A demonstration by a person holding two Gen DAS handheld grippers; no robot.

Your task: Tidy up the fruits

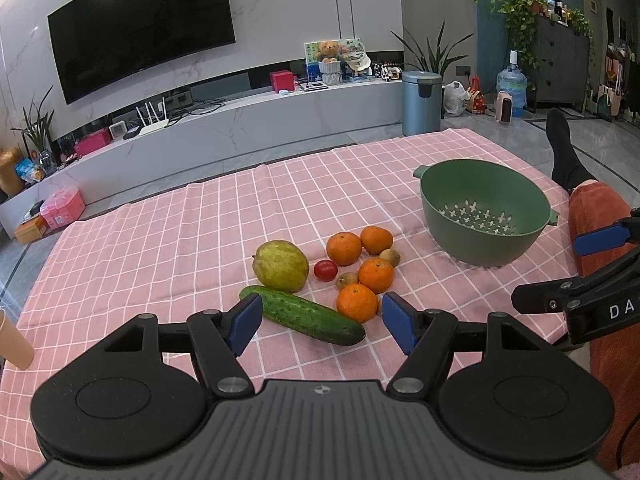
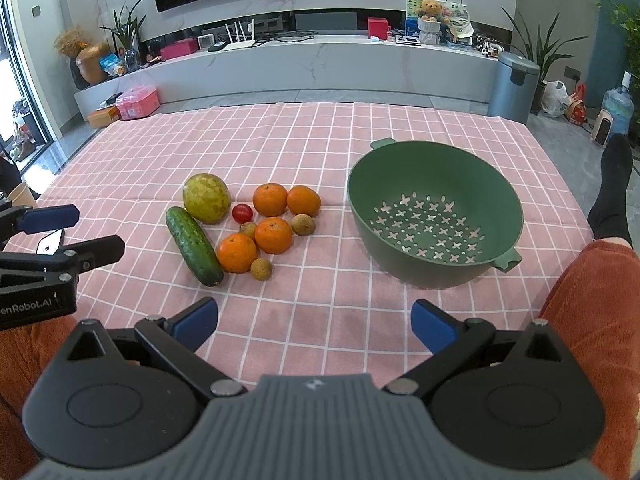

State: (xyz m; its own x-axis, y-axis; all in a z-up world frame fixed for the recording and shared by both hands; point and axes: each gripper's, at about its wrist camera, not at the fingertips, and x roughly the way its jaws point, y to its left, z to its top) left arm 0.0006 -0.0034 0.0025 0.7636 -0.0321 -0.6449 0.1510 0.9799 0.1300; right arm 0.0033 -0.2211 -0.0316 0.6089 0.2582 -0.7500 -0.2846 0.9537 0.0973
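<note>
While both tools hover over the near edge of the pink checked cloth (image 2: 320, 140), neither holds anything: the left gripper (image 1: 320, 322) has its blue-padded fingers spread wide, and the right gripper (image 2: 314, 322) is spread wider still. Fruit lies clustered mid-cloth, left of the matte green plastic colander (image 2: 434, 184), whose rounded bowl is pierced with cross-shaped holes. A bumpy dark cucumber (image 2: 194, 246) lies flat, its long axis running from far-left to near-right in the right wrist view, one end beside the smooth, speckled yellow-green pear (image 2: 207, 198). Four dimpled, round oranges (image 2: 273, 235) sit touching or nearly so, with a glossy cherry tomato (image 2: 242, 213) and three small brownish round fruits (image 2: 262, 269) tucked among them.
</note>
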